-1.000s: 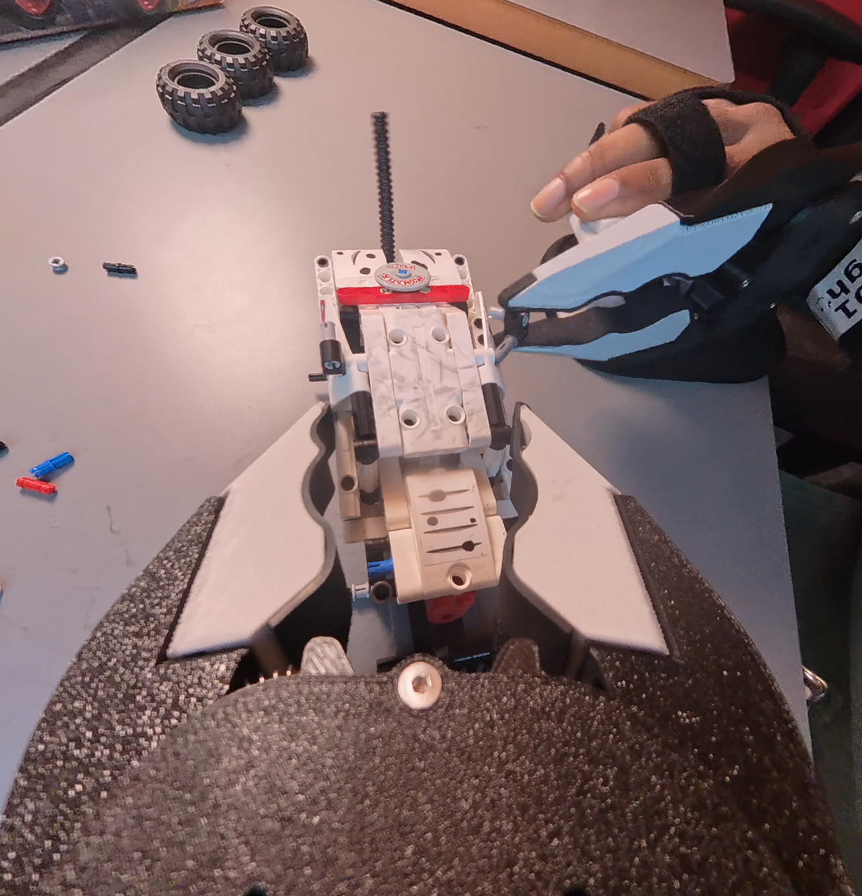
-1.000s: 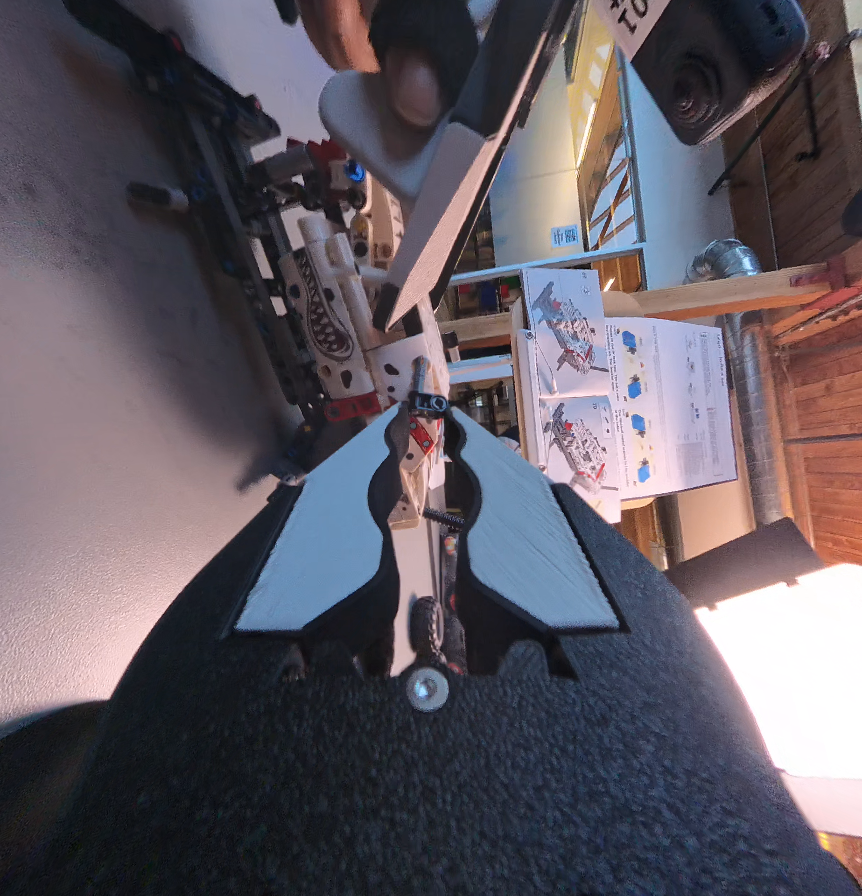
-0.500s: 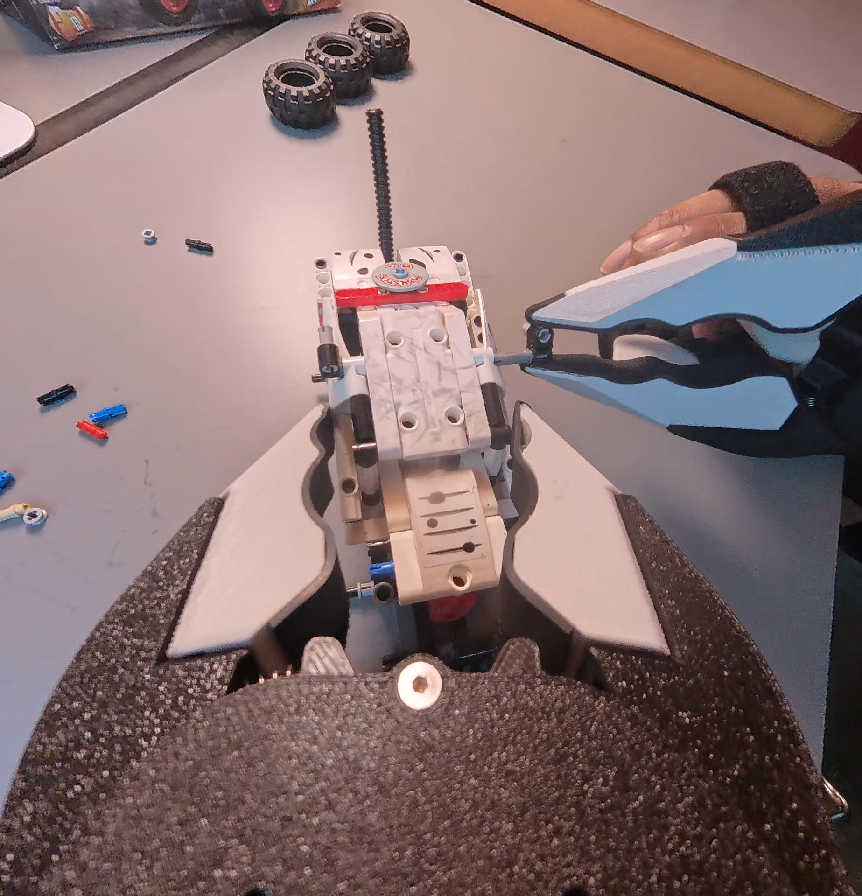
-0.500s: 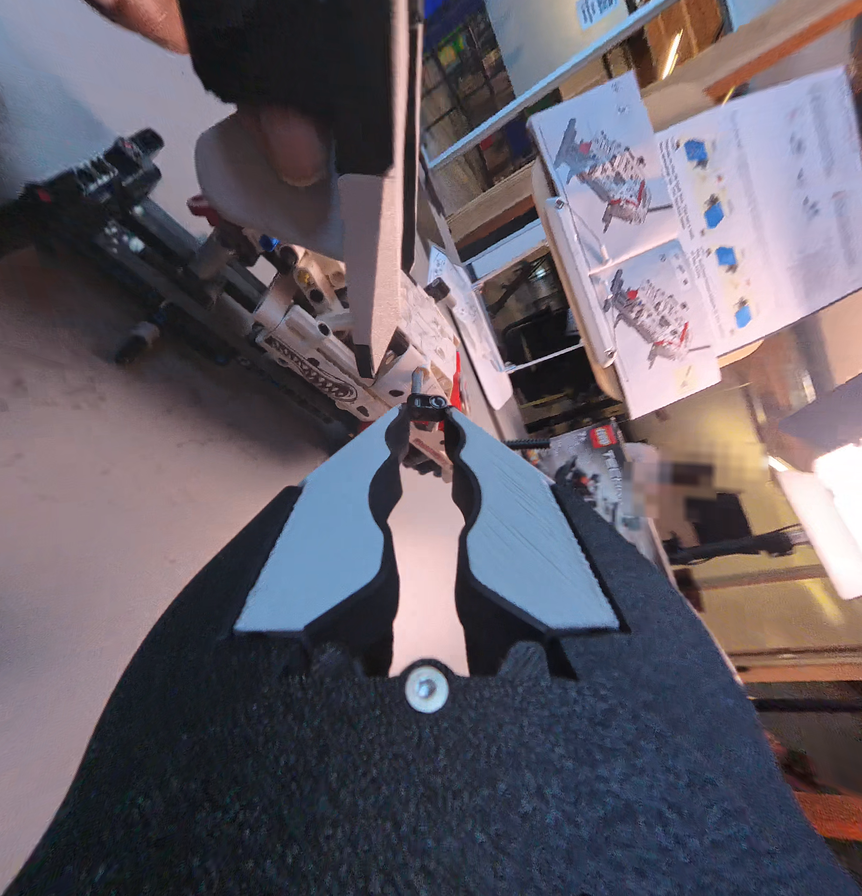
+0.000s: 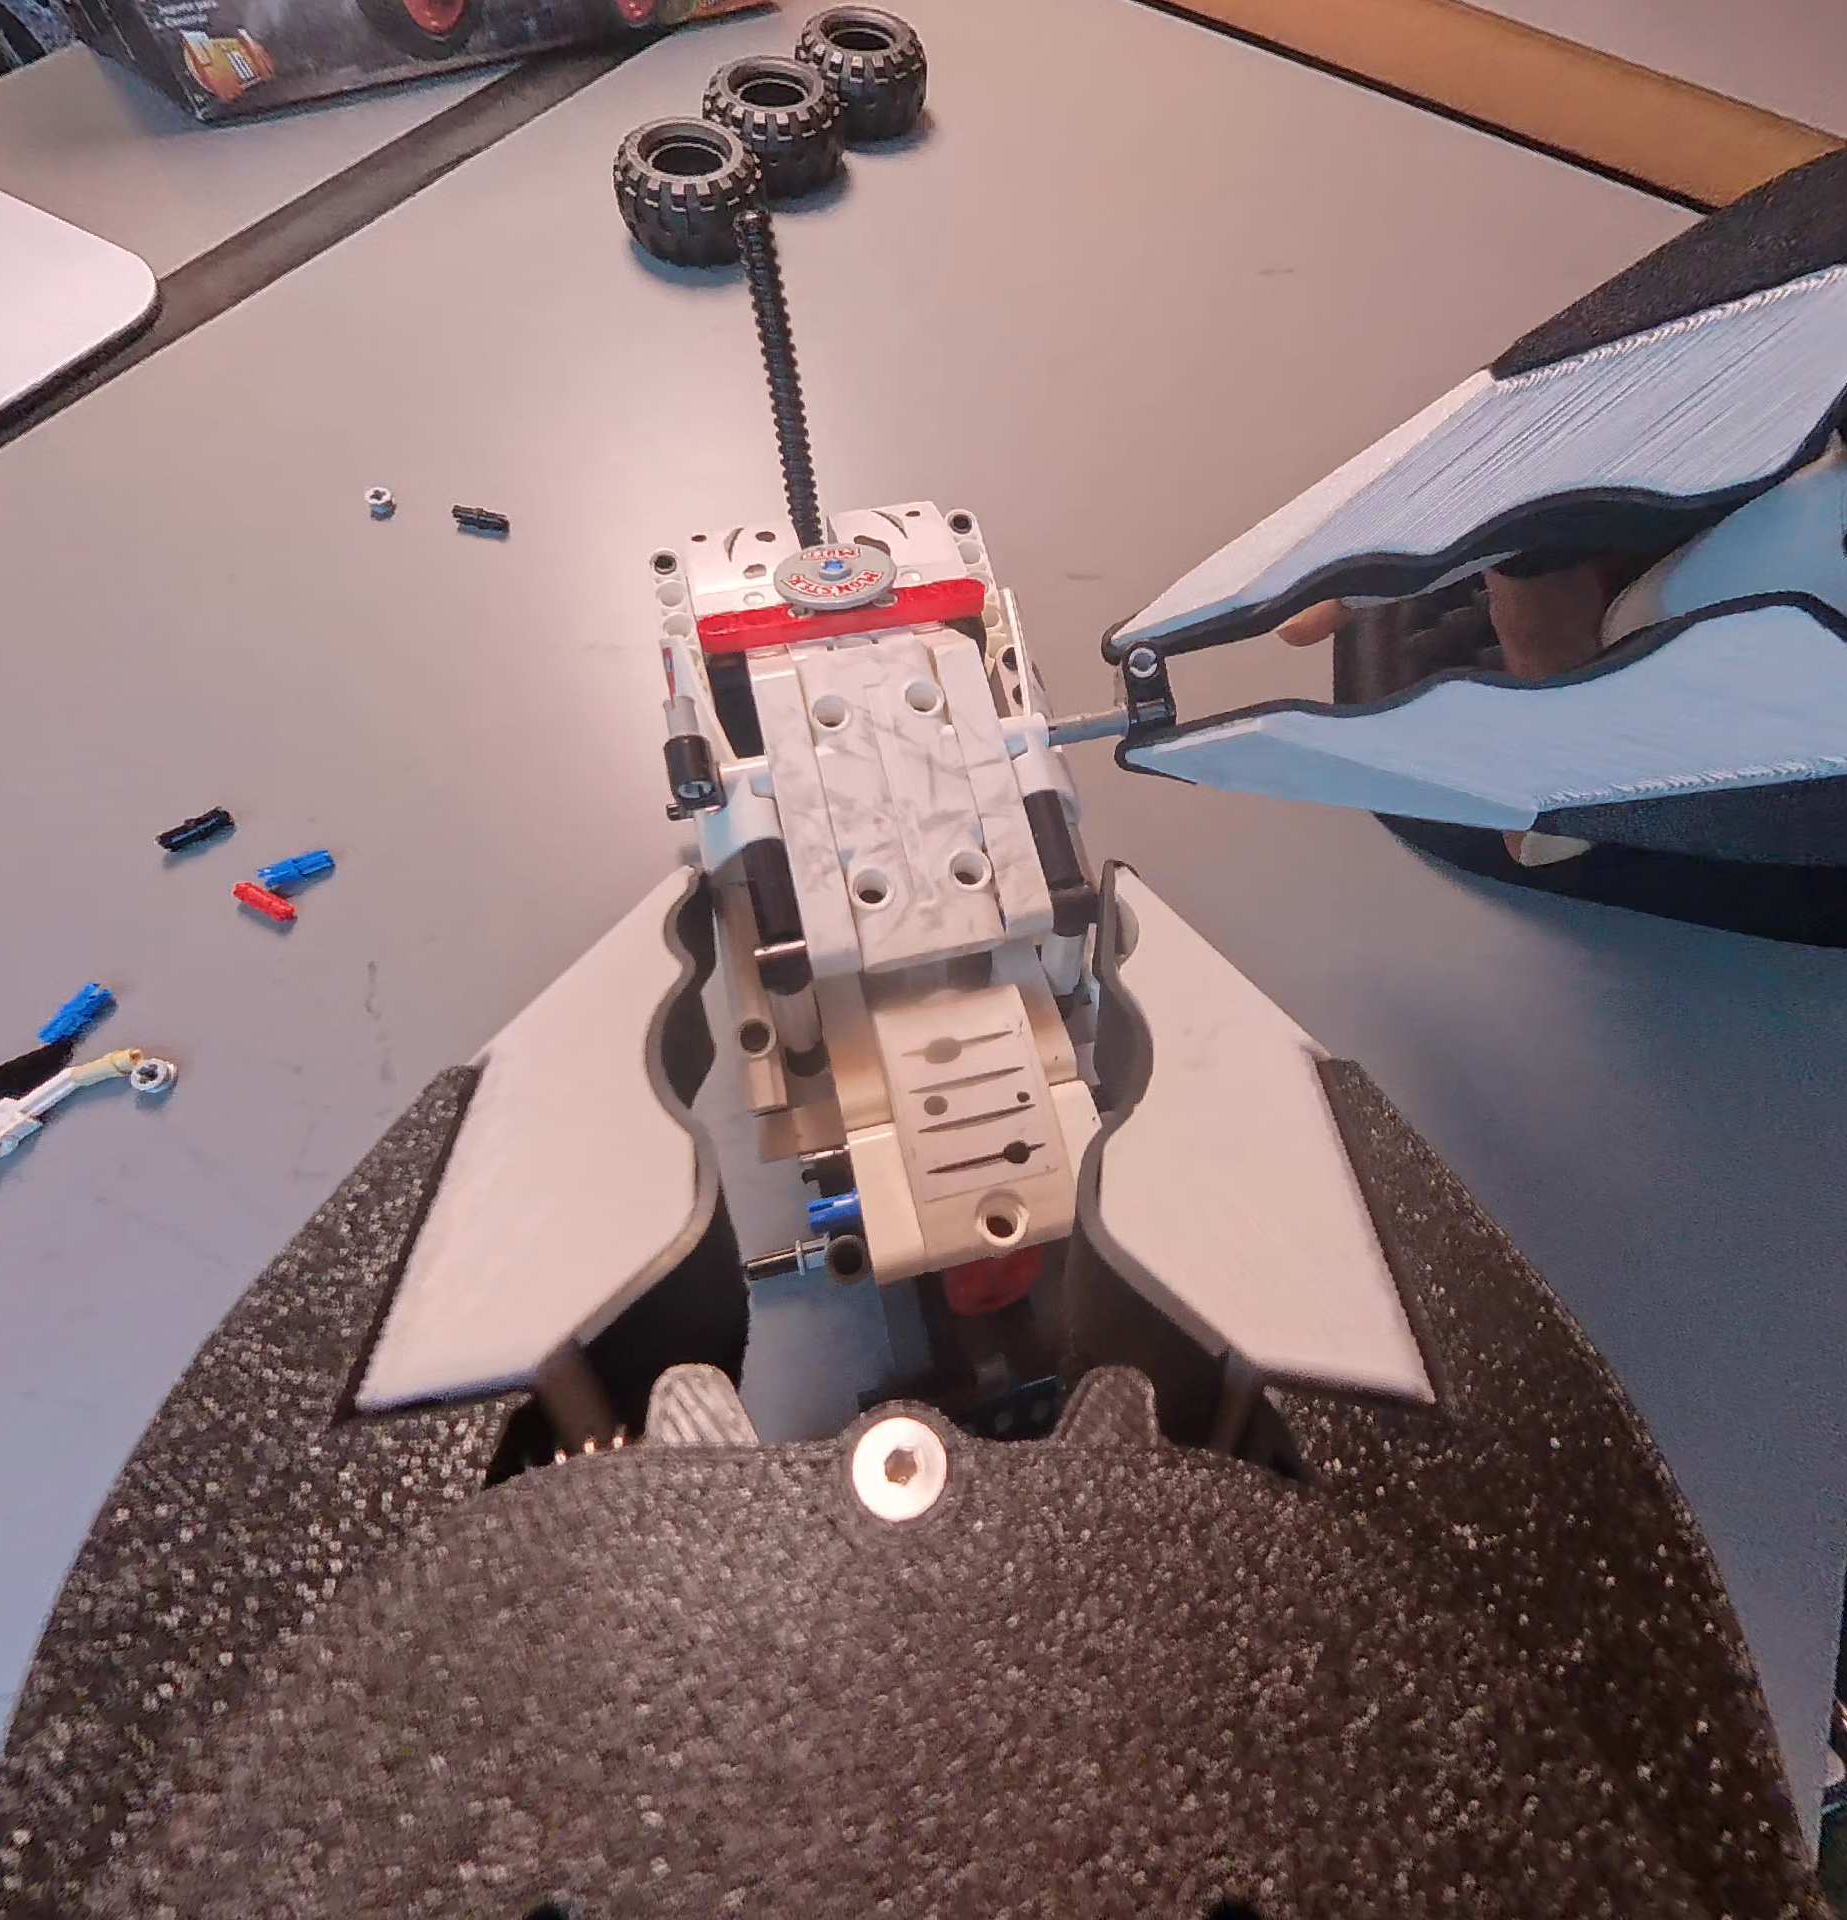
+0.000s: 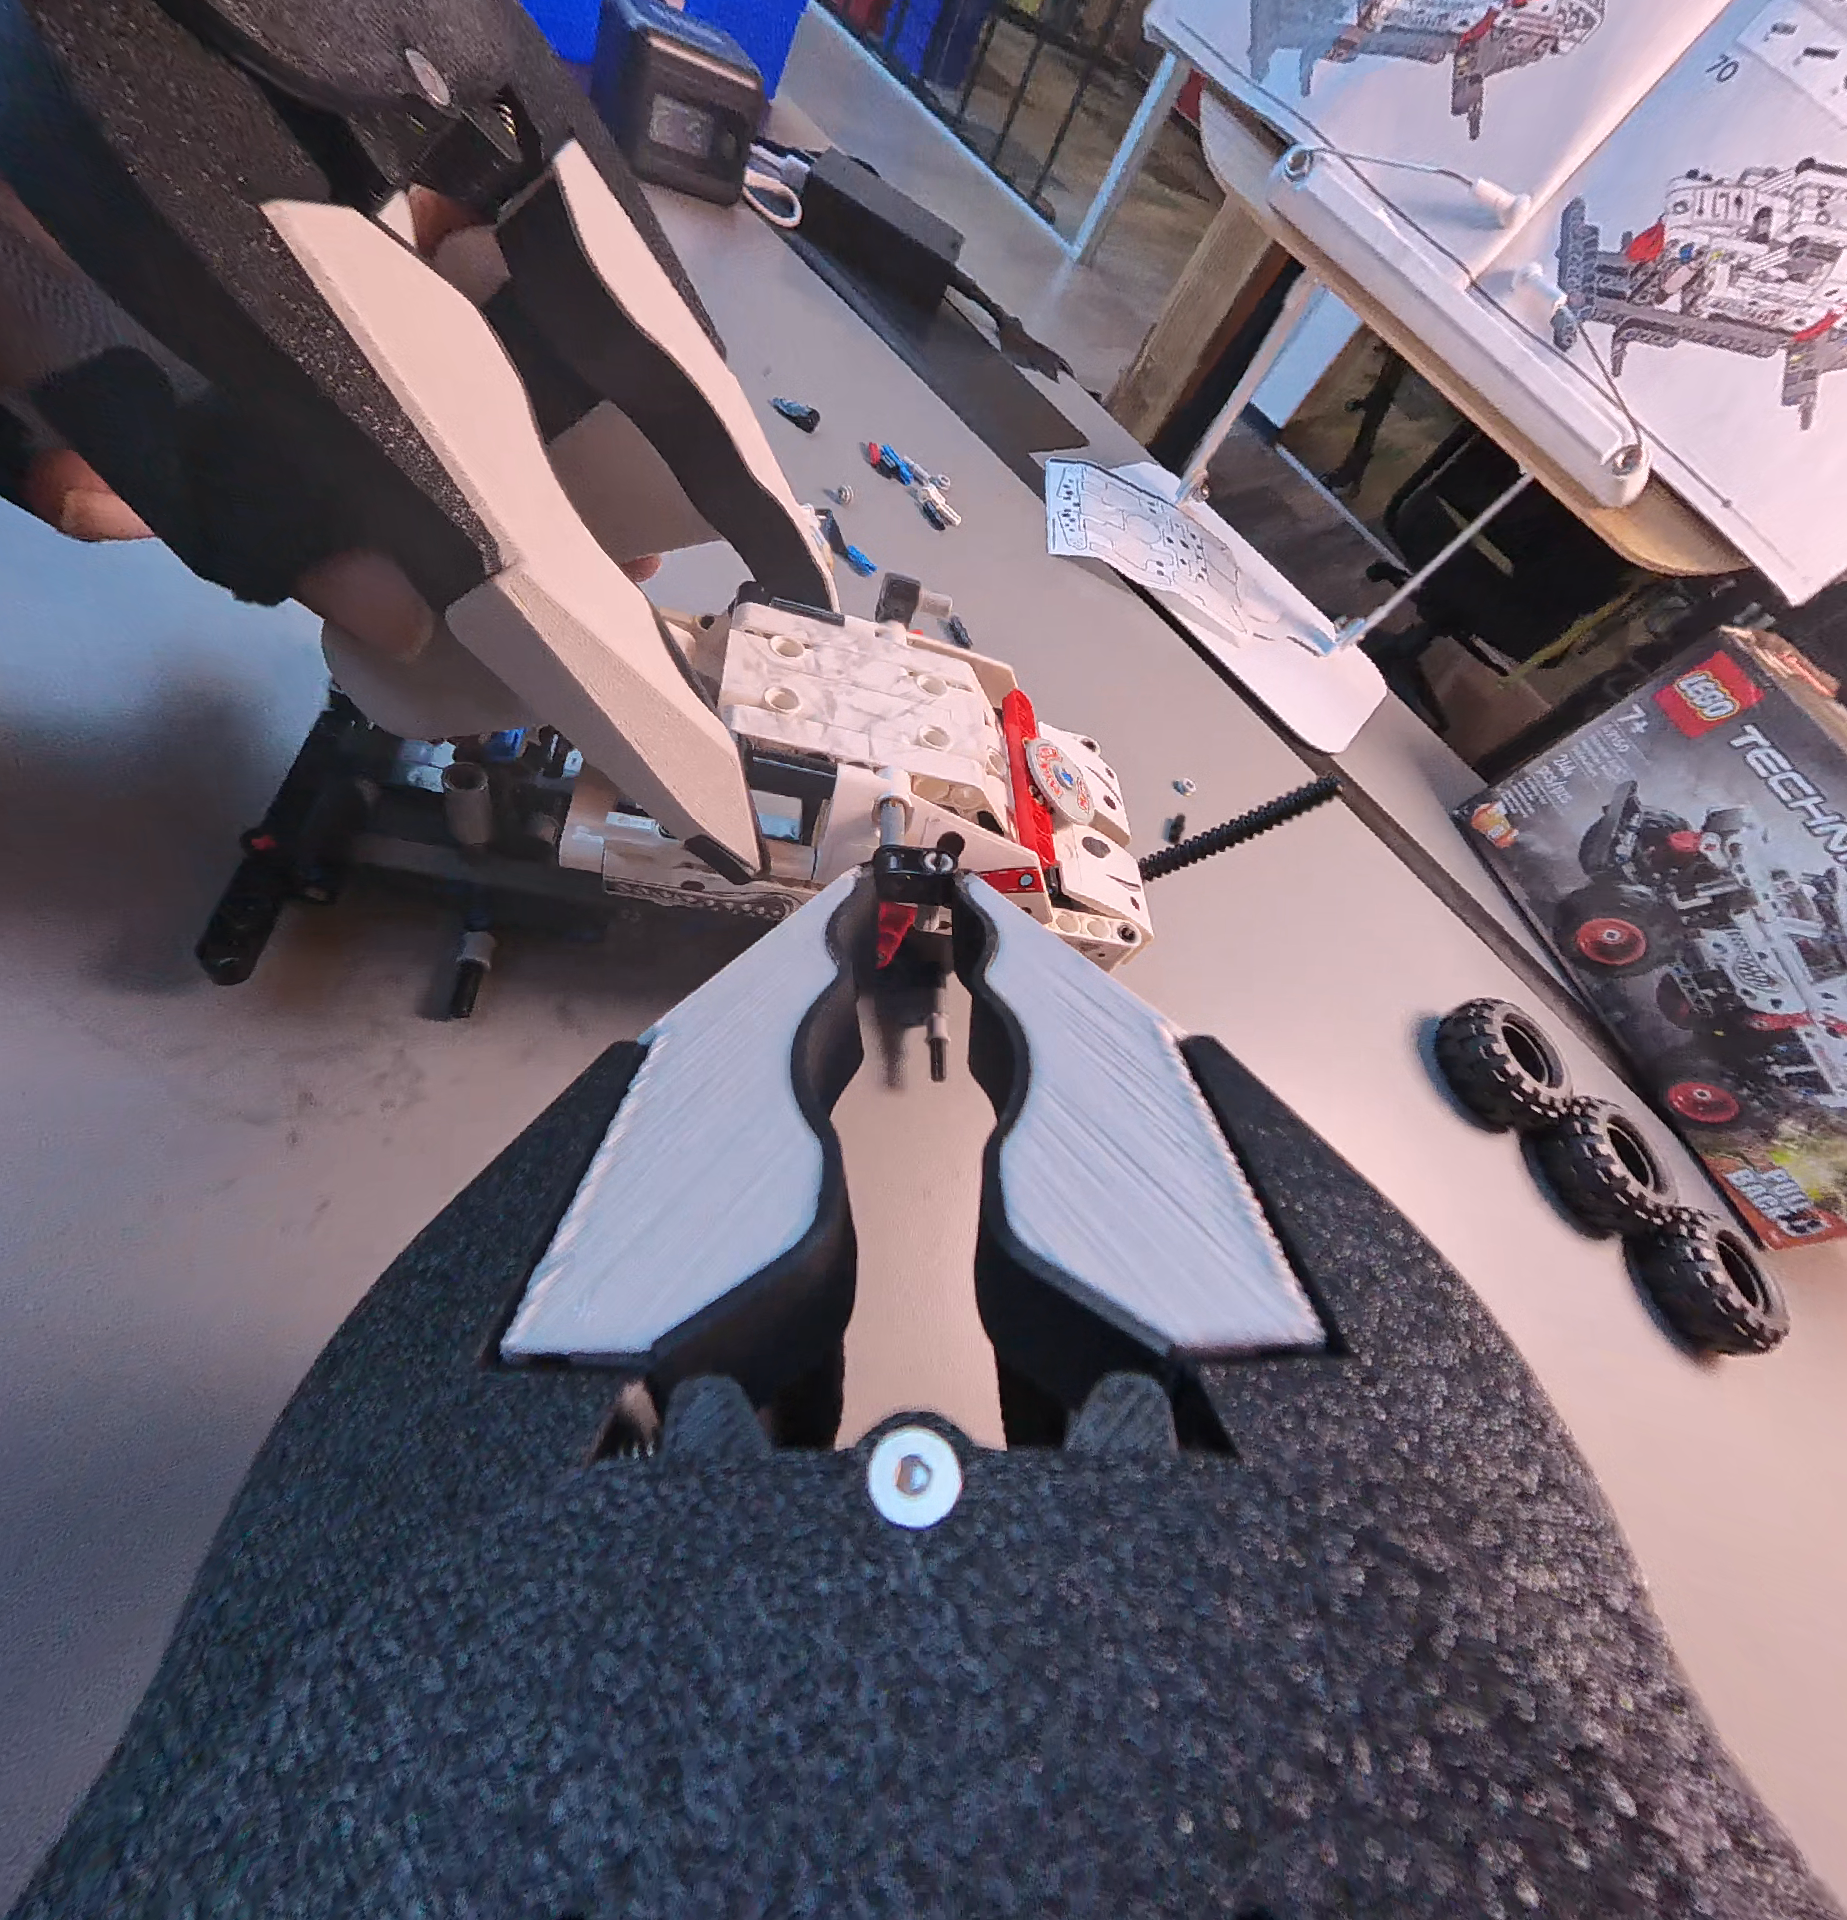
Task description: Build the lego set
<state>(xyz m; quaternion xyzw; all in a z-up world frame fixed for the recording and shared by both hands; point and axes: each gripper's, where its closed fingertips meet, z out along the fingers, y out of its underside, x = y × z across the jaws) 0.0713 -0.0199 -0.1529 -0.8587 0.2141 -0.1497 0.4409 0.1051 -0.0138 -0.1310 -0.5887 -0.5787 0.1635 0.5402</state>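
Clamping the white truck model (image 5: pixel 903 904) in the left claw (image 5: pixel 898 914), pinched a small black connector (image 5: pixel 1147 686) in the right claw (image 5: pixel 1132 696) beside it.

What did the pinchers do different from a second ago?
The right gripper, shut on the small black connector, has pulled back from the truck model's side, drawing out the grey axle. The left gripper stays clamped on the model. The three tires and loose pins lie as before.
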